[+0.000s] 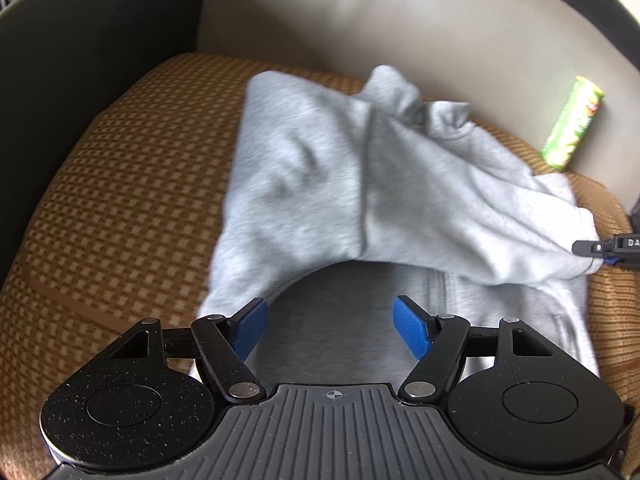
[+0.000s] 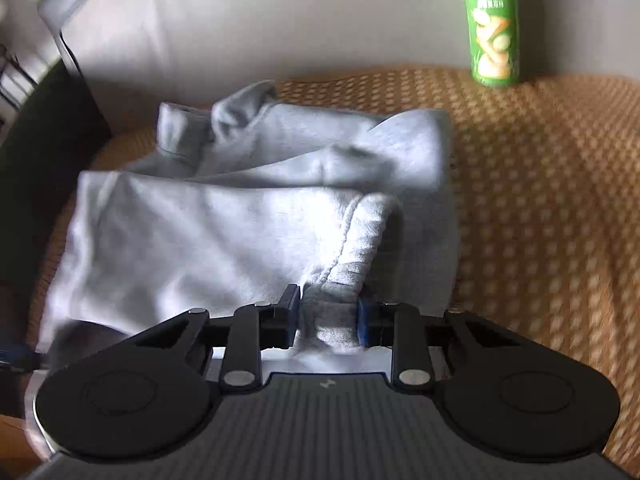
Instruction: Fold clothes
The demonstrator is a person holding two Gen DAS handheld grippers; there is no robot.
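A light grey hooded sweatshirt (image 1: pixel 320 184) lies partly folded on a seat cushion covered by a woven brown-and-tan mat (image 1: pixel 120 200). In the left wrist view, one half of the garment is lifted and draped over the rest, so that a shadowed hollow opens beneath it, where a zip line and a pocket edge show on the lower layer. The right gripper (image 2: pixel 327 316) has its jaws closed on a bunched, ribbed fold of the sweatshirt; the cloth fills the gap between the blue pads and rises from them in a thick roll. In the left wrist view that gripper's tip appears at the right edge, touching the raised hem. The left gripper (image 1: pixel 331 328) hovers above the shadowed hollow with its jaws standing wide apart and nothing between the blue pads. Behind the mat rises a pale sofa backrest (image 1: pixel 400 20), with a dark armrest (image 1: pixel 80 60) to one side. A green snack tube (image 2: pixel 491 24) stands upright against the backrest, well apart from the sweatshirt.
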